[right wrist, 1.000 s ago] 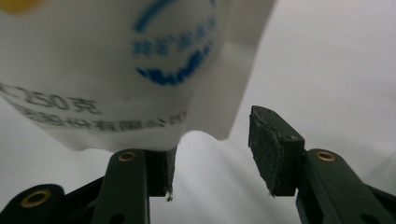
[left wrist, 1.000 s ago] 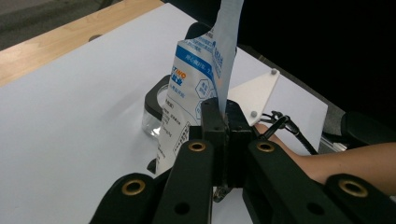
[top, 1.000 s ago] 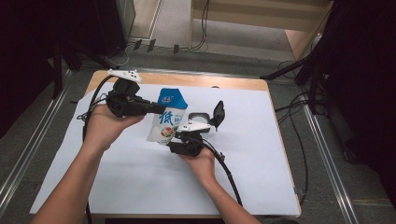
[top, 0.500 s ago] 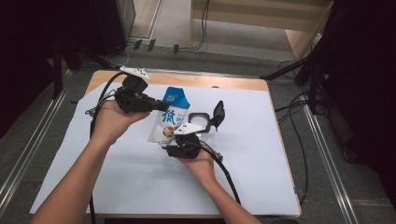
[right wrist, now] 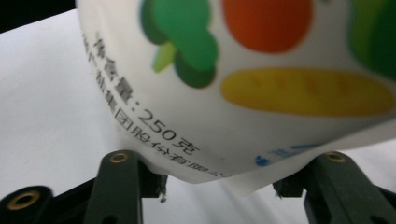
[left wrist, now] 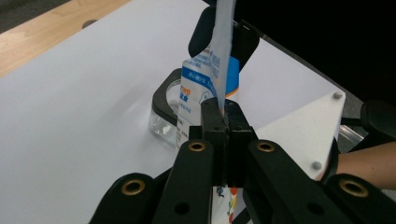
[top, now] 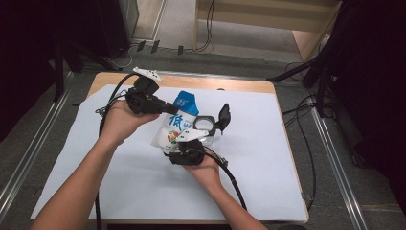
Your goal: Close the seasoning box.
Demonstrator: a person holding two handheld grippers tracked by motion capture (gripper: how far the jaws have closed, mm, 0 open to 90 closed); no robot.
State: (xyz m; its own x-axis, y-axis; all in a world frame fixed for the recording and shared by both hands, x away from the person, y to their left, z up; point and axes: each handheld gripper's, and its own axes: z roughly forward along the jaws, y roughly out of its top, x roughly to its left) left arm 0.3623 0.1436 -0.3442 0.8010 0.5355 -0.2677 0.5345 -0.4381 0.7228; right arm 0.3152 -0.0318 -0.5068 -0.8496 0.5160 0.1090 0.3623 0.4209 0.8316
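**Two grippers on one pouch, above an open jar**

Two grippers hold the same soft pouch (top: 178,125) over the white sheet (top: 95,182) that covers the table.

At the left of the high view, the left gripper (top: 165,108) reaches across to the blue top part of the pouch. In the left gripper view its jaws are pressed together on the thin edge of the pouch (left wrist: 219,70), so it is clamped on this edge; the edge stands upright between the jaws like a flat strip.

In the middle, the pouch is white with a blue top and coloured pictures low on its front. It is lifted and tilted, not lying flat on the sheet.

Lower and a little to the right, the right gripper (top: 181,152) sits under the bottom of the pouch. In the right gripper view the jaws stand apart, with the rounded bottom of the pouch (right wrist: 243,93) between and above them. If they press on it or only support it, I cannot tell.

Just right of the pouch stands a clear jar (top: 205,128) with a black rim and its black lid (top: 223,115) flipped up.

I judge the step in hand is opening or tipping the pouch near the jar. The next move likely needs the top edge held firmly while the mouth of the pouch comes over the jar opening.
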